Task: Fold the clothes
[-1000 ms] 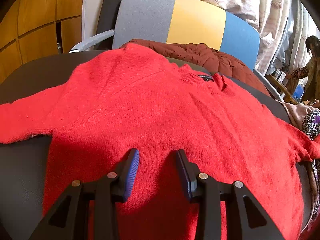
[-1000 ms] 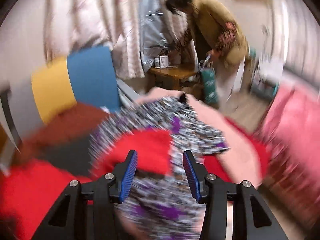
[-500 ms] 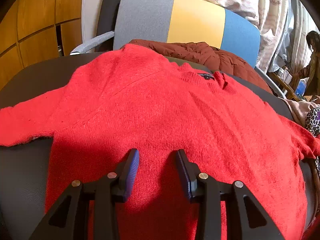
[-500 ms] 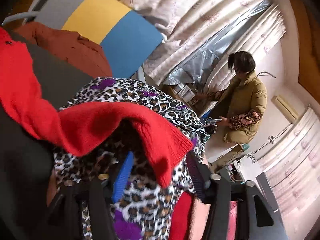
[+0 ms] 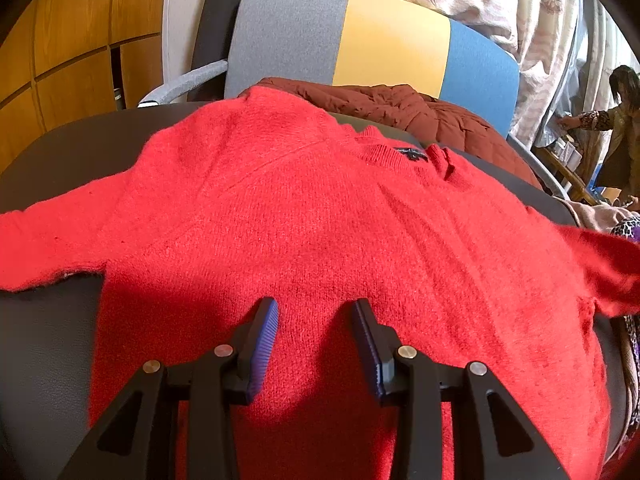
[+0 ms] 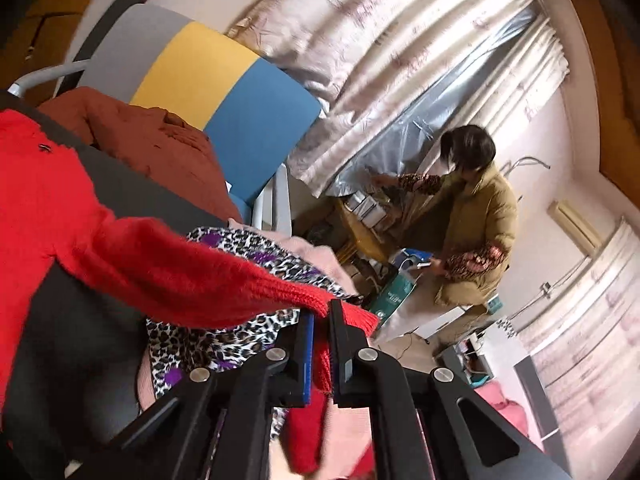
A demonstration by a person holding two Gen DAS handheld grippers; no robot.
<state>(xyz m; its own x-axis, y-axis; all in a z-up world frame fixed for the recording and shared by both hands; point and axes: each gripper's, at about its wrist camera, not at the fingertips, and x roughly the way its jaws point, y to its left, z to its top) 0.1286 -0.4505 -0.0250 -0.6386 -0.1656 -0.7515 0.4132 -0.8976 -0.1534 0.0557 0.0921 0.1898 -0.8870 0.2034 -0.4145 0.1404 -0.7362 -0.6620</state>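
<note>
A red knit sweater (image 5: pixel 320 220) lies spread flat on a dark grey surface (image 5: pixel 44 344), collar away from me, left sleeve stretched out to the left. My left gripper (image 5: pixel 316 320) is open and empty, low over the sweater's lower body. My right gripper (image 6: pixel 320 316) is shut on the cuff of the sweater's right sleeve (image 6: pixel 192 280) and holds it lifted off the surface. That raised sleeve also shows blurred at the right edge of the left wrist view (image 5: pixel 600 256).
A chair with a grey, yellow and blue back (image 5: pixel 360 40) stands behind, a rust-brown jacket (image 5: pixel 392 108) on its seat. A leopard-print garment (image 6: pixel 240 336) and pink clothes (image 6: pixel 320 256) lie at the right. A person (image 6: pixel 476 216) crouches by the curtains.
My right gripper has closed on the right sleeve's cuff and lifted it. The left gripper has stayed nearly still over the sweater.
</note>
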